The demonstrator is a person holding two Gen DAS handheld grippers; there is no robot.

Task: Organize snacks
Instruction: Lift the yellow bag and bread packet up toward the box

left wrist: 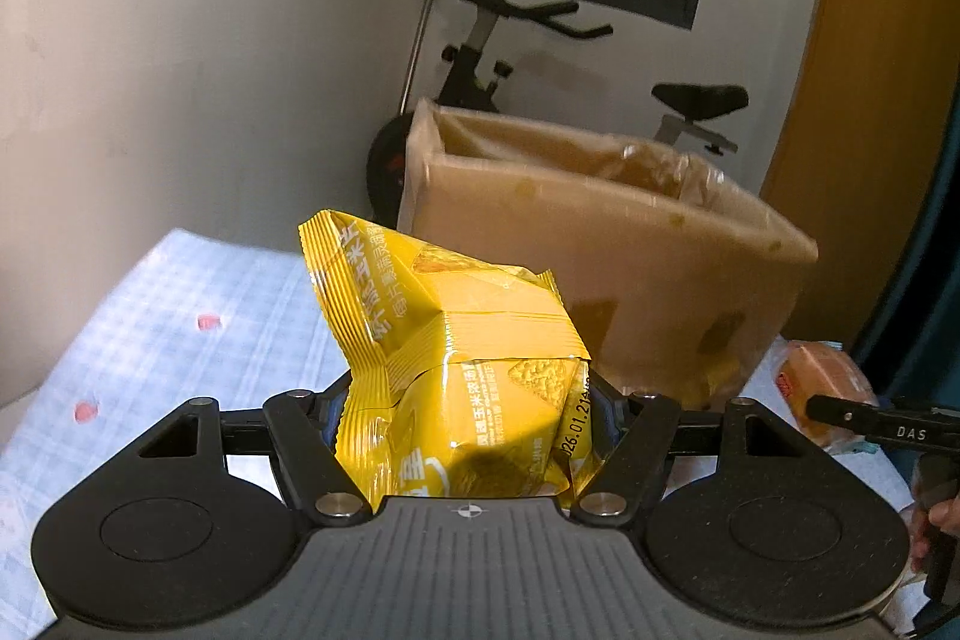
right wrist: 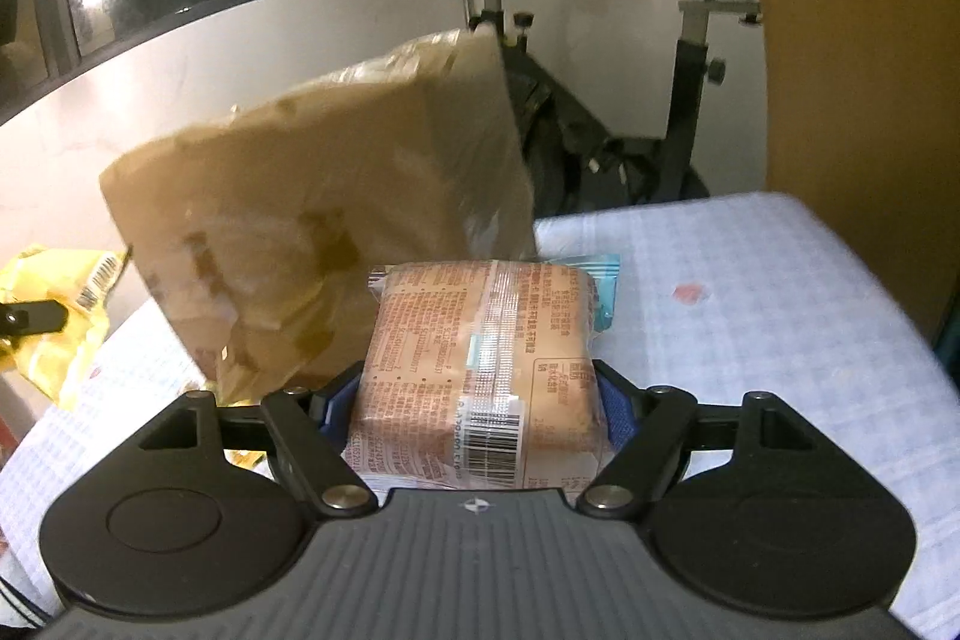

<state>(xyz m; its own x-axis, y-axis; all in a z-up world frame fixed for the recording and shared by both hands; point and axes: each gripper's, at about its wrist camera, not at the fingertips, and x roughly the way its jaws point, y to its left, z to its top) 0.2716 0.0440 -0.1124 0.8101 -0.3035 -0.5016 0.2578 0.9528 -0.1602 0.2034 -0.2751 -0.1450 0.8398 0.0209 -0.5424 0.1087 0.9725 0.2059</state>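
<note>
My left gripper (left wrist: 471, 415) is shut on a crumpled yellow corn-chip bag (left wrist: 456, 340) and holds it above the table, in front of the open cardboard box (left wrist: 600, 250). My right gripper (right wrist: 477, 406) is shut on a clear-wrapped orange bread pack (right wrist: 480, 358), just right of the same box (right wrist: 324, 214). The yellow bag (right wrist: 54, 304) and a left fingertip (right wrist: 33, 317) show at the left of the right wrist view. The bread pack (left wrist: 822, 388) and the right gripper show at the right edge of the left wrist view.
A light blue checked cloth (left wrist: 180, 316) covers the table (right wrist: 750, 292). The box is lined with clear plastic. An exercise bike (left wrist: 480, 58) stands behind the table against the white wall. A wooden panel (right wrist: 852, 70) is at the right.
</note>
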